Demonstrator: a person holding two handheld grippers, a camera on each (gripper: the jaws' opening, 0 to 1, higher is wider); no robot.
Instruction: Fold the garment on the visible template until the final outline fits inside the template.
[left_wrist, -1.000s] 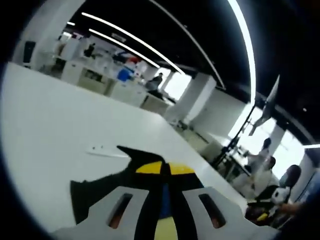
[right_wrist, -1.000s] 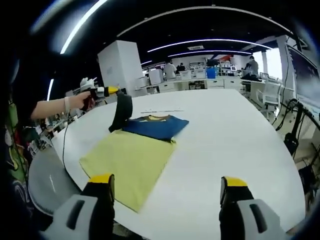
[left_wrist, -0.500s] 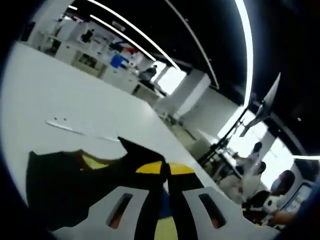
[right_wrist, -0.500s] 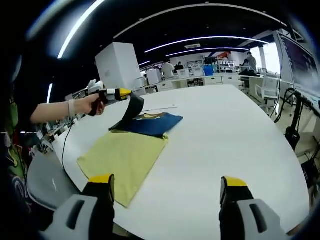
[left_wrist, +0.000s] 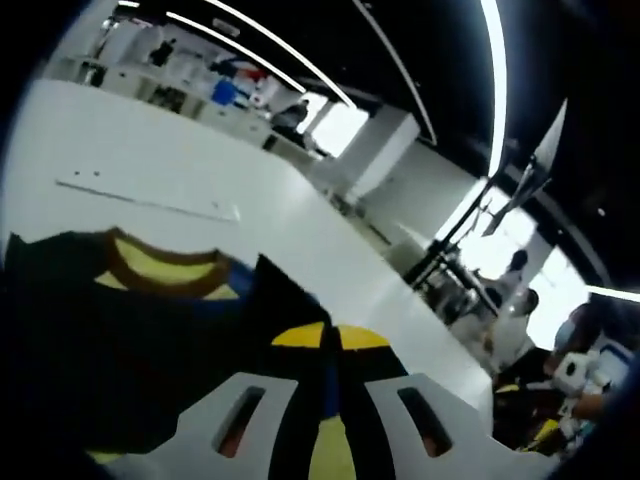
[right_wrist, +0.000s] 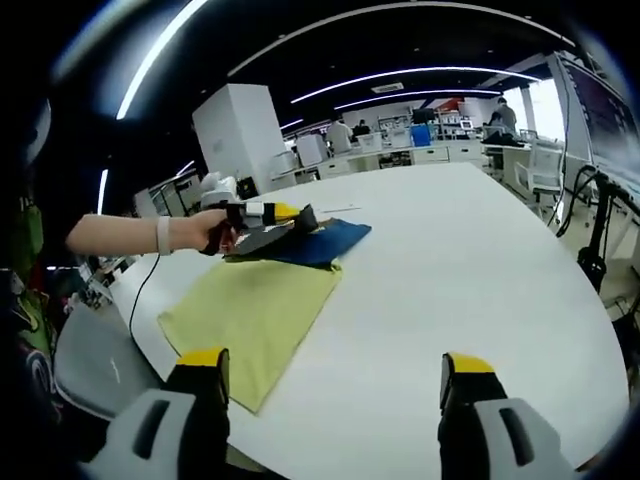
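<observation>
In the right gripper view, the person's bare forearm is reaching in from the left, roughly level above the white counter (right_wrist: 470, 270), with the hand (right_wrist: 215, 228) wrapped around the left gripper (right_wrist: 290, 214) and pointing it across toward the blue garment (right_wrist: 320, 242). That gripper's yellow-tipped jaws are pressing together on a dark fold of the garment, holding it low over the rest of the cloth. The garment is lying on the far end of the yellow template (right_wrist: 250, 320), which is spreading flat toward the near counter edge.

The right gripper (right_wrist: 332, 375) is hanging at the near edge of the counter with its jaws standing wide apart, nothing between them, well apart from the garment.

In the left gripper view, the left gripper (left_wrist: 331, 337) is showing its two yellow tips meeting, pinching dark fabric that is running between the jaws. The garment (left_wrist: 120, 320) is lying spread just beyond, its collar (left_wrist: 160, 270) facing the camera with a brown rim and yellow inside. A thin pale strip (left_wrist: 150, 198) is lying on the counter (left_wrist: 150, 150) past the collar.
</observation>
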